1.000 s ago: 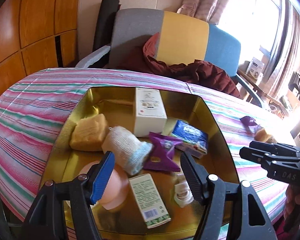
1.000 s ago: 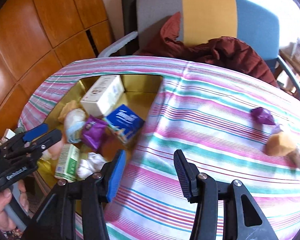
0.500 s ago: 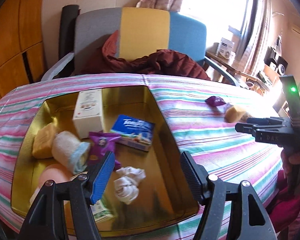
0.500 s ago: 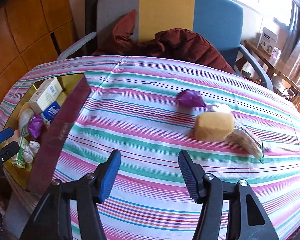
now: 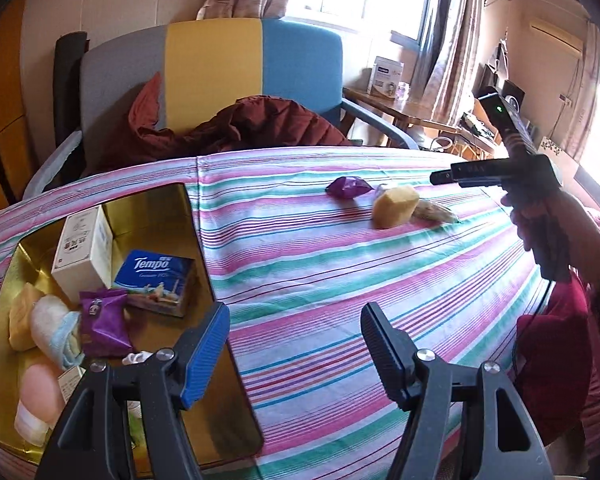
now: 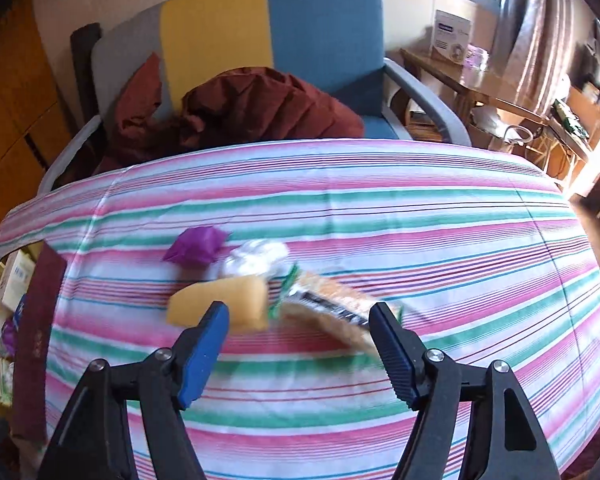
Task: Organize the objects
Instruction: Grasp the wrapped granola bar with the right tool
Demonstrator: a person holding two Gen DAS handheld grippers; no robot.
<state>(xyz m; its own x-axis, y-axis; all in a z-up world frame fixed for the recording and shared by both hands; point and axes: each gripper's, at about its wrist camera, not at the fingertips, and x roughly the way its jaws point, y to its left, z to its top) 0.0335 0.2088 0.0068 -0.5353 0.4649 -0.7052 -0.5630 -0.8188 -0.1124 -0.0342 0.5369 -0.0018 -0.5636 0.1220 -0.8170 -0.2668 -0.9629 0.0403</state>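
Right gripper, jaws just widened and empty, hovers before the yellow sponge; only the left gripper, open and empty, sees the gold tin's contents beside it.

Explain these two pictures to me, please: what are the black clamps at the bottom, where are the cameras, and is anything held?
No robot: a person holds one hand gripper in each hand, each with a forward-looking camera. The left gripper is open and empty beside a gold tin of small items. The right gripper, jaws just opening, is empty; it points at a yellow sponge, a purple packet and a snack packet on the striped tablecloth.
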